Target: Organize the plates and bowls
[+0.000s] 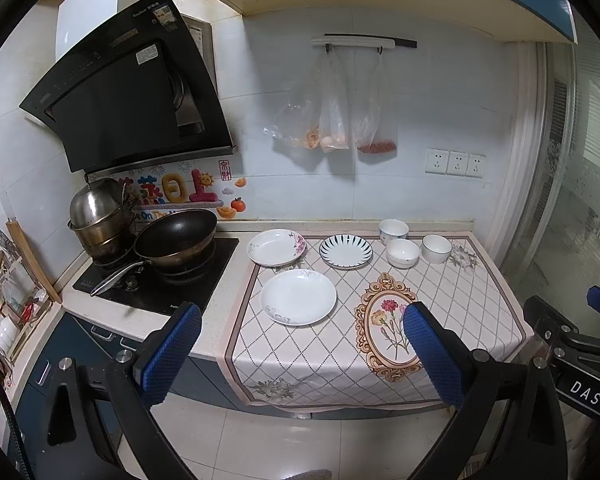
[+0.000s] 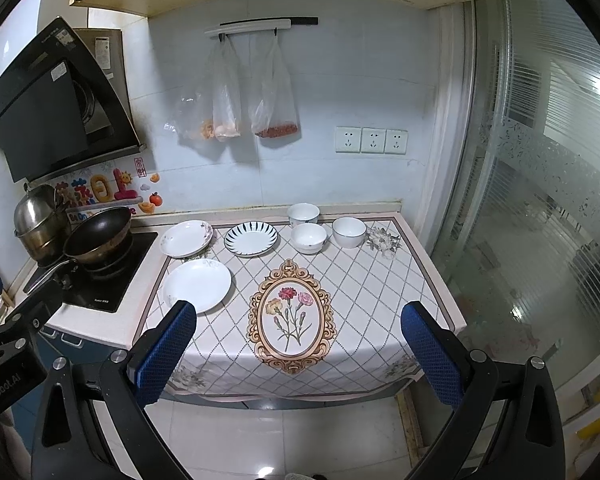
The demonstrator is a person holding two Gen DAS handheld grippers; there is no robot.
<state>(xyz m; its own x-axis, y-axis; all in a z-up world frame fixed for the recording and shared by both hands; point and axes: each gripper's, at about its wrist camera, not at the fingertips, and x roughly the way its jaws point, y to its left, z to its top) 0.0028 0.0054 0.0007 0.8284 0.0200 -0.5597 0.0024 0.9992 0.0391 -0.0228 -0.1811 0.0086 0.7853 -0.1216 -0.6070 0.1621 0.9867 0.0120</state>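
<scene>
Three plates lie on the patterned cloth: a white plate nearest, a flowered plate behind it, and a blue-striped plate to its right. Three white bowls stand in a cluster at the back right, one by the wall, one furthest right. My left gripper and right gripper are both open and empty, held in front of the counter edge, away from the dishes.
A hob with a black wok and steel pots sits left of the cloth. Plastic bags hang on the wall. Sockets are at the right. A glass door bounds the right side.
</scene>
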